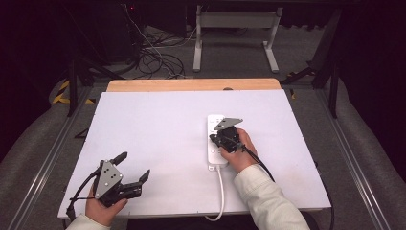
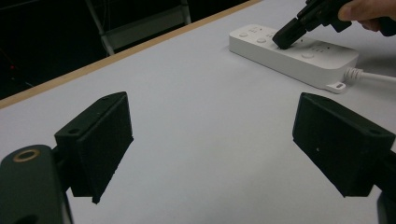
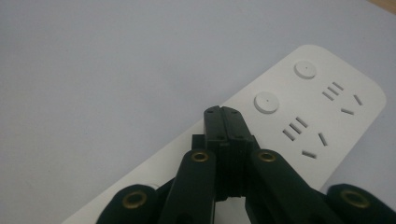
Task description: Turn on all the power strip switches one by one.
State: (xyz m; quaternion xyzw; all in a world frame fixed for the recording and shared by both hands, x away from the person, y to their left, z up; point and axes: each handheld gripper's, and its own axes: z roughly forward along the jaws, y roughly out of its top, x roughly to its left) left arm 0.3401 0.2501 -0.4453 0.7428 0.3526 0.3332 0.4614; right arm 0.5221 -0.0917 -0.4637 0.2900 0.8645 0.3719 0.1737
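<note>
Pressing a switch on the white plastic power strip (image 1: 216, 142), by the look of it.
Right tongs (image 3: 224, 114) closed, empty, tips down on the strip mid-counter (image 1: 158, 143); next, likely firm downward push. Left tongs (image 1: 133, 166) wide open, empty, idle near front-left edge, hand low.

One long white plastic power strip (image 1: 216, 142) lies on one white-topped table (image 1: 158, 139) with a pale wooden far edge; one white cable (image 1: 221, 191) runs from the strip's near end; two black two-jaw grippers are in view, the left gripper (image 1: 132, 166) and the right gripper (image 1: 221, 142); two hands hold them, a left hand (image 1: 103, 208) and a right hand (image 1: 243, 152); on the strip, the right gripper view shows two round white buttons (image 3: 266, 102) and two groups of socket slots (image 3: 303, 135); one white metal frame (image 1: 237, 33) stands on the floor beyond.
</note>
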